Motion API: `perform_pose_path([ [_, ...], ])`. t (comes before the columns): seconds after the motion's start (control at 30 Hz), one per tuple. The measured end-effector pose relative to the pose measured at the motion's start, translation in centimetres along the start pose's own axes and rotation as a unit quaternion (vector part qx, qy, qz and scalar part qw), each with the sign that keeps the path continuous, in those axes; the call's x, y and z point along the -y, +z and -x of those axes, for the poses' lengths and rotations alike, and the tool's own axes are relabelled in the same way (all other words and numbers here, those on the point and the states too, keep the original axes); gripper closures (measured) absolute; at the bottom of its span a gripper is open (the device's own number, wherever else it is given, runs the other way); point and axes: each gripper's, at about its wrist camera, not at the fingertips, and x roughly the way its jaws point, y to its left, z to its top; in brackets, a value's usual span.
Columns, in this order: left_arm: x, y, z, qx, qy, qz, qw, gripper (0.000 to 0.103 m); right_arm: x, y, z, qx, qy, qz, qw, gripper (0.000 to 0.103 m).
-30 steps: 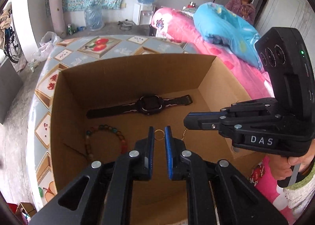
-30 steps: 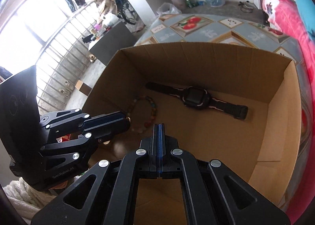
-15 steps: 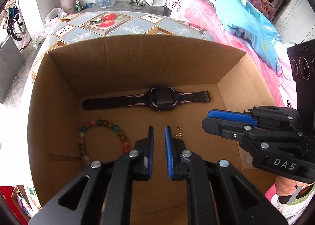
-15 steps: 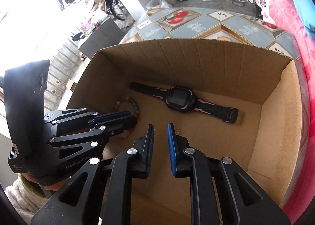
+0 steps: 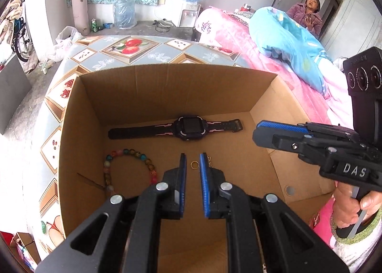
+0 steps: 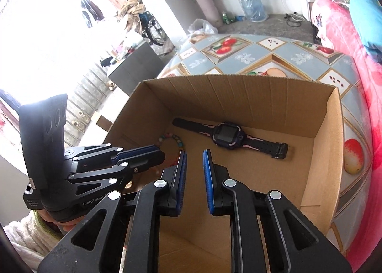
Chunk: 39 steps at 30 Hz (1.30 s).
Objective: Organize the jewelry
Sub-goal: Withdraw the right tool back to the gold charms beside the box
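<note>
An open cardboard box holds a black and pink watch along its back wall and a coloured bead bracelet at the left. A small gold ring and a thin gold chain lie on the box floor just past my left gripper. Its pads stand a narrow gap apart, with nothing between them. My right gripper hovers over the box, open and empty, with the watch ahead of it. The left gripper partly hides the bracelet.
The box sits on a table with a fruit-patterned cloth. A bed with pink and blue bedding runs along the right, and a person sits at its far end. Water bottles stand on the floor behind.
My right gripper went from shut to open and drew up and back. The gold chain that was at its tips now lies on the box floor. The left jaws kept their gap.
</note>
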Motion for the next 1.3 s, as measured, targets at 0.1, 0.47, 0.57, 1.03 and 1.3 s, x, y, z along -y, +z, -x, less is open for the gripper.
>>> perform_pose_path([
  [0.1,0.2,-1.7,2.8,0.044,-0.005,-0.014,0.9989,0.092,-0.9,-1.4,2.7,0.036,0.027,0.003,0.999,0.087],
  [0.47,1.6,-11.6,10.5,0.158,-0.087,-0.039,0.9829,0.085,-4.1,-11.7,6.5,0.076,0.101,0.035,0.991,0.076],
  [0.57,2.1,-14.0,9.3,0.139,-0.076,-0.040,0.9866,0.085,-3.8,-14.3,4.4,0.041,0.074,0.006,0.996,0.071],
  [1.03,3.8,-15.5,-0.7,0.083,0.074,-0.113,0.9874,0.085,-1.2,-15.6,-0.3,-0.014,0.079,-0.088,0.993,0.071],
  [1.3,4.8,-15.8,-2.2,0.089,0.103,-0.131,0.9819,0.085,-0.6,-16.2,-0.9,-0.029,0.090,-0.097,0.991,0.071],
])
